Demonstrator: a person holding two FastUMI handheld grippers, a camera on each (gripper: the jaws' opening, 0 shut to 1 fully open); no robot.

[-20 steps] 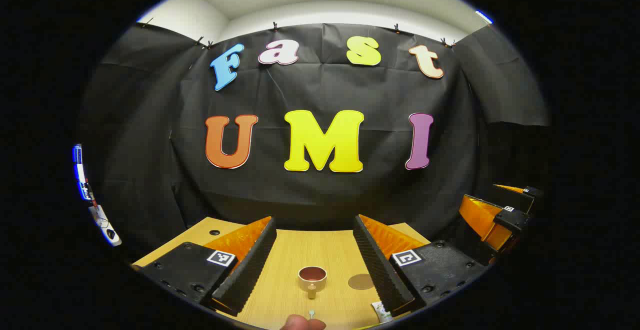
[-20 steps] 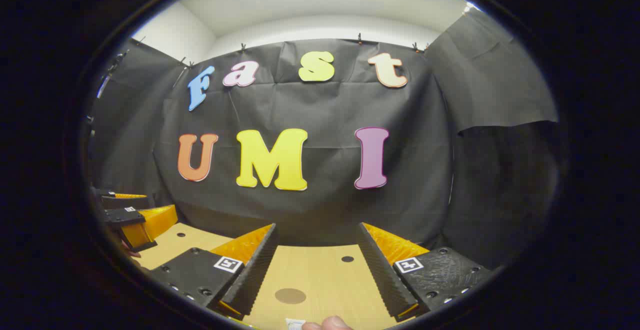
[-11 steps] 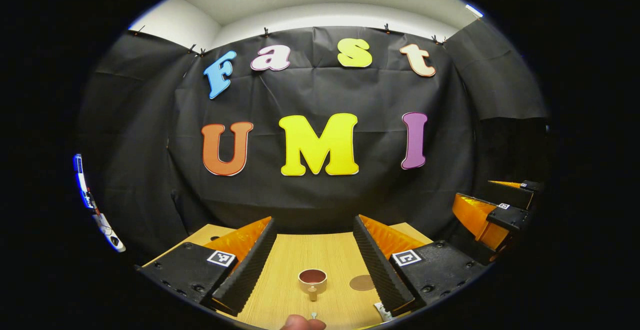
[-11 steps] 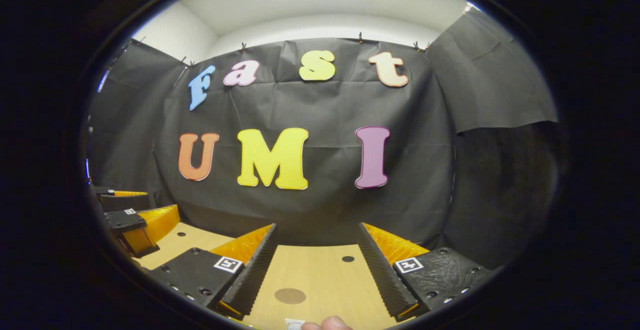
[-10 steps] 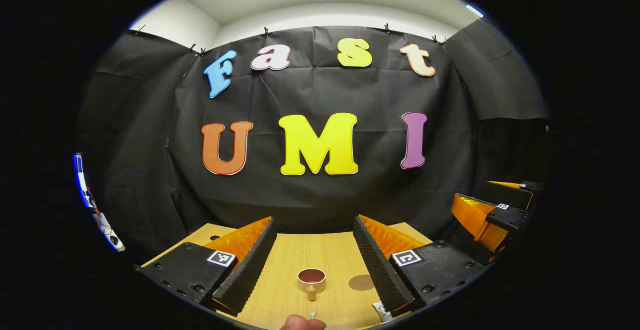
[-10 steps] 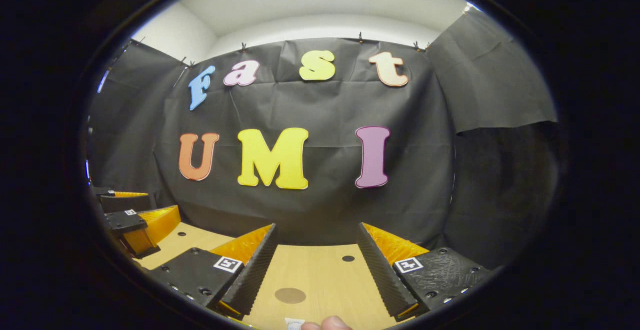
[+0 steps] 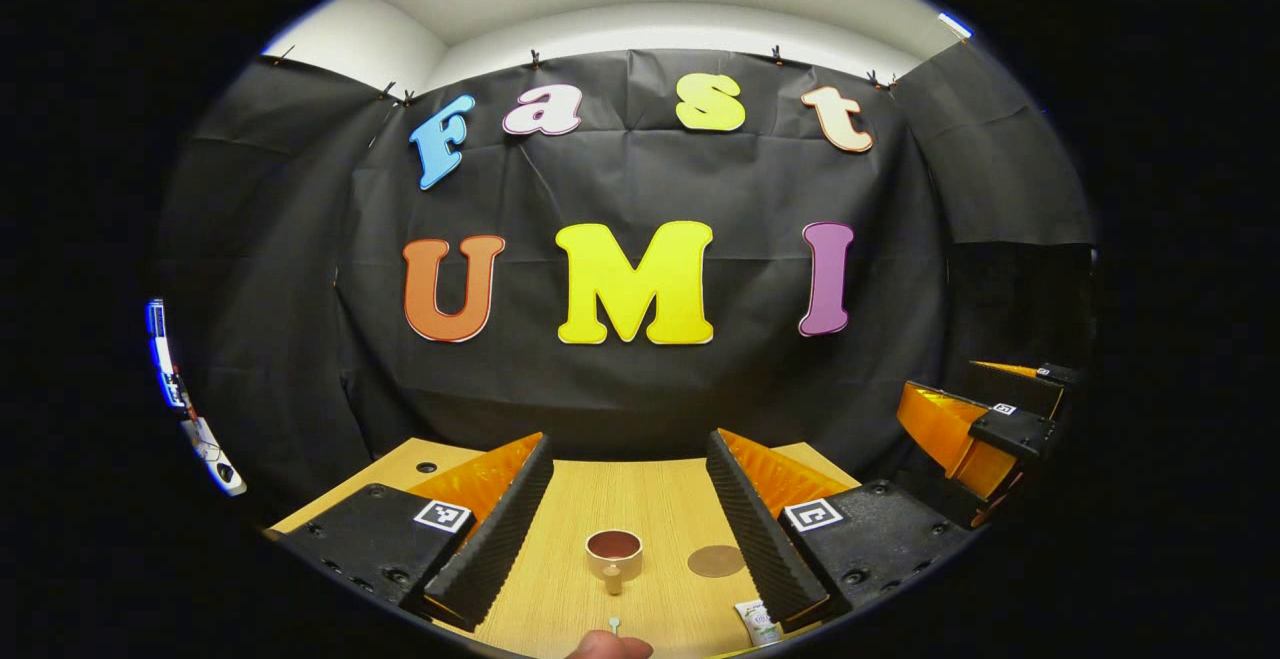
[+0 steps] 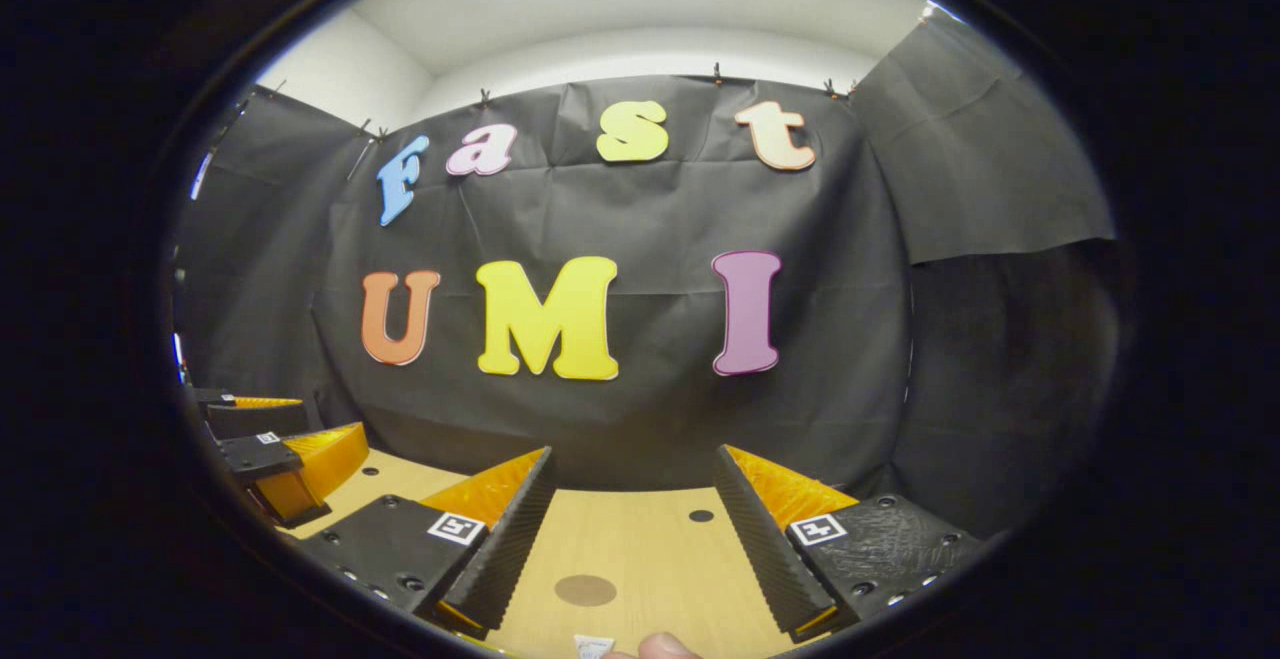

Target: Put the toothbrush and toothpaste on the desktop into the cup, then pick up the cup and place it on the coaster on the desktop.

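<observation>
In the left gripper view a small tan cup [image 7: 613,553] with a dark inside stands on the wooden desktop [image 7: 560,589], its handle toward me. A round brown coaster [image 7: 716,561] lies flat to its right. The tip of the toothbrush [image 7: 614,625] peeks in at the bottom edge, and the end of the toothpaste tube [image 7: 753,621] lies by the right finger. My left gripper [image 7: 628,459] is open above the desk, with the cup between its fingers farther off. My right gripper [image 8: 634,474] is open too, with the coaster [image 8: 585,590] ahead and the toothpaste end [image 8: 594,646] at the bottom.
The black cloth wall closes the desk's far side. Small dark holes mark the desktop [image 8: 701,516], [image 7: 427,467]. The right gripper [image 7: 975,429] appears at the right of the left gripper view; the left gripper [image 8: 285,459] at the left of the right gripper view. A fingertip [image 7: 608,647] shows at the bottom edge.
The left gripper view has shifted slightly, so the cup and coaster sit a little higher in it. The other gripper has edged inward in both views. Both grippers stay open.
</observation>
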